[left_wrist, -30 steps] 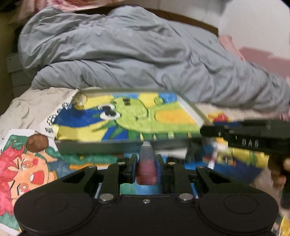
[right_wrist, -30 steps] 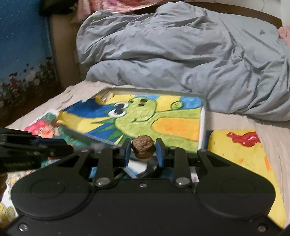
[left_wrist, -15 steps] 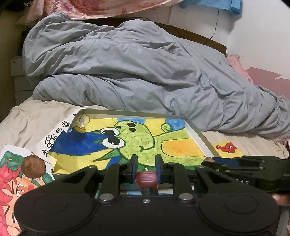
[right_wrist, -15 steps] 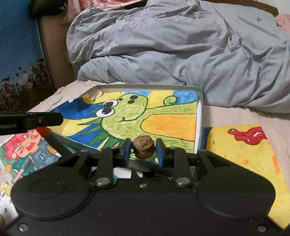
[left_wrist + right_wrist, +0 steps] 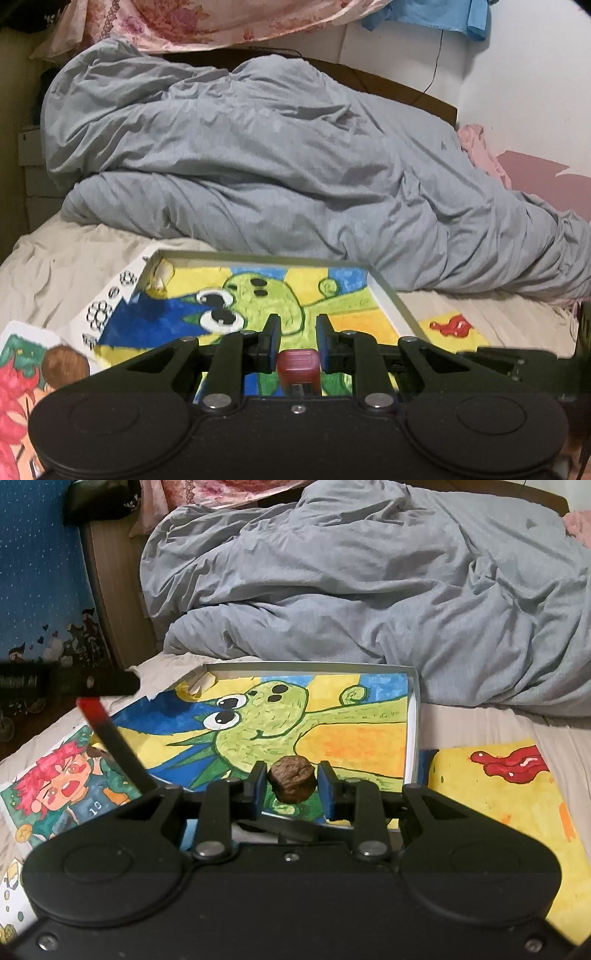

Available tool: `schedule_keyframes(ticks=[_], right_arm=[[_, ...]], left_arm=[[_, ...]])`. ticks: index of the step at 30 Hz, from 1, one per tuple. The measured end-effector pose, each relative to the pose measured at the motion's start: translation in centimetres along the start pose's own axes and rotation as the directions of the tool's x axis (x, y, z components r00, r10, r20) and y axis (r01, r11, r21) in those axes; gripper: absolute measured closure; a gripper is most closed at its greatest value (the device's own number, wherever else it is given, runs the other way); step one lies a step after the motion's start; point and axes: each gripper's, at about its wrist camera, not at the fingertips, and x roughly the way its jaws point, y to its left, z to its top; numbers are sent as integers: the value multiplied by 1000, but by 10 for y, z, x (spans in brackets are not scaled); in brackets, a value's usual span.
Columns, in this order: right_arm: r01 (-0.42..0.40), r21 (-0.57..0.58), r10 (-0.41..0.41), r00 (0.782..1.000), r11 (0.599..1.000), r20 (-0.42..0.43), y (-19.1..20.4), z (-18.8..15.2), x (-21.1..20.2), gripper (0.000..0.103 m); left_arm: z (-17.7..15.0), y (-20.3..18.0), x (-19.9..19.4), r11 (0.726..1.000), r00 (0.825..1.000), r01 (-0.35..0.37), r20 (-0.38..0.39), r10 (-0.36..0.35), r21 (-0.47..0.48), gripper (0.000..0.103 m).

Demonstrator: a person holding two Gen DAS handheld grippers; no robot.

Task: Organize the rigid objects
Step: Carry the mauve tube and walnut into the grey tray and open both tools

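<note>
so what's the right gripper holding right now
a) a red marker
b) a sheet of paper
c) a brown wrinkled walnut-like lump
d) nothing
c: in the right wrist view the right gripper has a brown wrinkled lump pinched between its blue pads, held above the tray lined with the green cartoon drawing.
</note>
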Motion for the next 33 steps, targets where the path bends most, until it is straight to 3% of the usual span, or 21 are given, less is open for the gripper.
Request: schedule_keyframes(ticks=[4, 10, 18, 26, 27, 31, 33], right_arm=[[12, 6, -12, 1000, 1000, 19, -3, 4, 5, 81], [22, 23, -23, 999, 999, 24, -10, 8, 23, 81], [48, 17, -47, 998, 999, -31, -13, -7, 43, 81], [74, 10, -74, 996, 997, -56, -12, -15, 49, 80], [73, 7, -72, 996, 997, -58, -12, -15, 49, 79], [70, 9, -69, 996, 998, -62, -12, -15, 49, 56], [66, 8, -66, 996, 998, -63, -11, -15, 49, 54]], left_arm=[[19, -5, 9, 1000, 1000, -8, 25, 8, 26, 82], [40, -7, 38, 999, 997, -31, 64, 32, -8, 82], [20, -5, 75, 997, 996, -74, 43, 75, -37, 81], [10, 1, 84, 992, 993, -116, 19, 118, -52, 81], [10, 0, 84, 991, 992, -125, 14, 126, -42, 80], [12, -1, 84, 988, 989, -150, 9, 151, -35, 72], [13, -1, 84, 986, 986, -166, 4, 166, -27, 65]])
